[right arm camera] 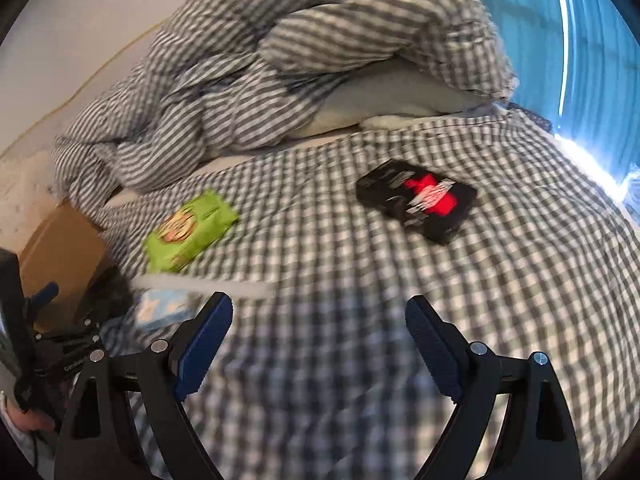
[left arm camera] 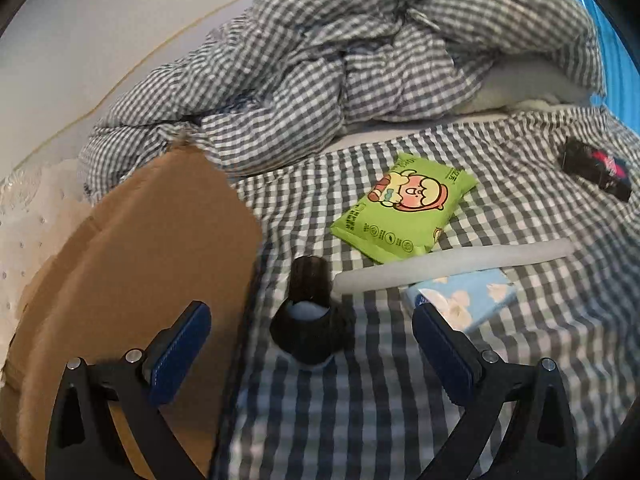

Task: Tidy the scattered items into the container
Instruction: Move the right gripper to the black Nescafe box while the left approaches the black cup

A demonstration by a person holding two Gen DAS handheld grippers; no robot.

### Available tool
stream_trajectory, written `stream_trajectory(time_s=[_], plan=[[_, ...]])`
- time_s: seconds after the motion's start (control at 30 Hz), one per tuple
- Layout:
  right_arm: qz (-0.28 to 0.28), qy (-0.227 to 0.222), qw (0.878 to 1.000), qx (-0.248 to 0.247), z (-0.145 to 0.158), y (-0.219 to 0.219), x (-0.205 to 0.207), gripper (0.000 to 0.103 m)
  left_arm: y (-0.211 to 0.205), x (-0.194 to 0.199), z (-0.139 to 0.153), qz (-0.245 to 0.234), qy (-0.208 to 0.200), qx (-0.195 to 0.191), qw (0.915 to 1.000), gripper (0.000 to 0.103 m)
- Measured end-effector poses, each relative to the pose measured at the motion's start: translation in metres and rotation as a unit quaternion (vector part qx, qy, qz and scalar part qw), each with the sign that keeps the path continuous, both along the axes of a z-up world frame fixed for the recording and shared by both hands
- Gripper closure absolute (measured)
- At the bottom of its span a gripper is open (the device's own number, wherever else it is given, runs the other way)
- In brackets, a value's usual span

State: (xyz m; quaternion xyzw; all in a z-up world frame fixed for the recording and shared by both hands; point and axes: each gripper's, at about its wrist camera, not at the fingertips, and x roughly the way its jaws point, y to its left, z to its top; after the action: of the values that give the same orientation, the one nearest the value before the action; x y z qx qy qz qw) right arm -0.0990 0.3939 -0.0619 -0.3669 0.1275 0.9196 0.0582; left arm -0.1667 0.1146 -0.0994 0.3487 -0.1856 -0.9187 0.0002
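On the checked bed sheet [left arm camera: 400, 400] lie a black bottle [left arm camera: 310, 320], a green snack pack [left arm camera: 404, 208], a white foam tube [left arm camera: 452, 266], a light blue tissue pack [left arm camera: 464, 300] and a black-and-red pack [left arm camera: 596, 170]. A brown cardboard box [left arm camera: 132, 280] stands at the left. My left gripper [left arm camera: 312, 344] is open, with the bottle lying between its fingers, untouched. My right gripper [right arm camera: 320, 340] is open and empty above the sheet; the black-and-red pack [right arm camera: 418, 204] lies ahead to the right, the green pack [right arm camera: 188, 236] ahead to the left.
A crumpled checked duvet [left arm camera: 320, 60] is piled at the back of the bed over a pillow [right arm camera: 380, 100]. A white wall [left arm camera: 100, 20] lies behind on the left. A bright blue window area [right arm camera: 580, 60] is on the right. The right view is motion-blurred.
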Motion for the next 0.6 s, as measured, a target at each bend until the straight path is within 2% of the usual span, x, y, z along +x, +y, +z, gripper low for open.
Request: stream_trajectory(time_s=[0.17, 0.4, 0.53, 0.57, 0.6], plan=[[-0.038, -0.004, 0.999, 0.005, -0.004, 0.044, -0.013, 0.014, 0.011, -0.022, -0.032, -0.001, -0.021, -0.018, 0.9996, 0.0], [-0.052, -0.017, 0.995, 0.078, -0.017, 0.067, -0.056, 0.014, 0.001, -0.033, -0.039, 0.004, -0.035, 0.031, 0.9989, 0.0], [-0.017, -0.066, 0.992, 0.106, -0.045, 0.067, -0.094, 0.014, -0.004, -0.037, -0.04, -0.004, -0.05, 0.058, 0.997, 0.003], [-0.01, -0.078, 0.991, 0.11, -0.051, 0.067, -0.1, 0.014, -0.005, -0.036, -0.039, -0.005, -0.051, 0.059, 0.997, 0.015], [-0.007, -0.084, 0.99, 0.118, -0.055, 0.066, -0.104, 0.014, -0.006, -0.036, -0.038, 0.003, -0.05, 0.049, 0.9975, 0.044]])
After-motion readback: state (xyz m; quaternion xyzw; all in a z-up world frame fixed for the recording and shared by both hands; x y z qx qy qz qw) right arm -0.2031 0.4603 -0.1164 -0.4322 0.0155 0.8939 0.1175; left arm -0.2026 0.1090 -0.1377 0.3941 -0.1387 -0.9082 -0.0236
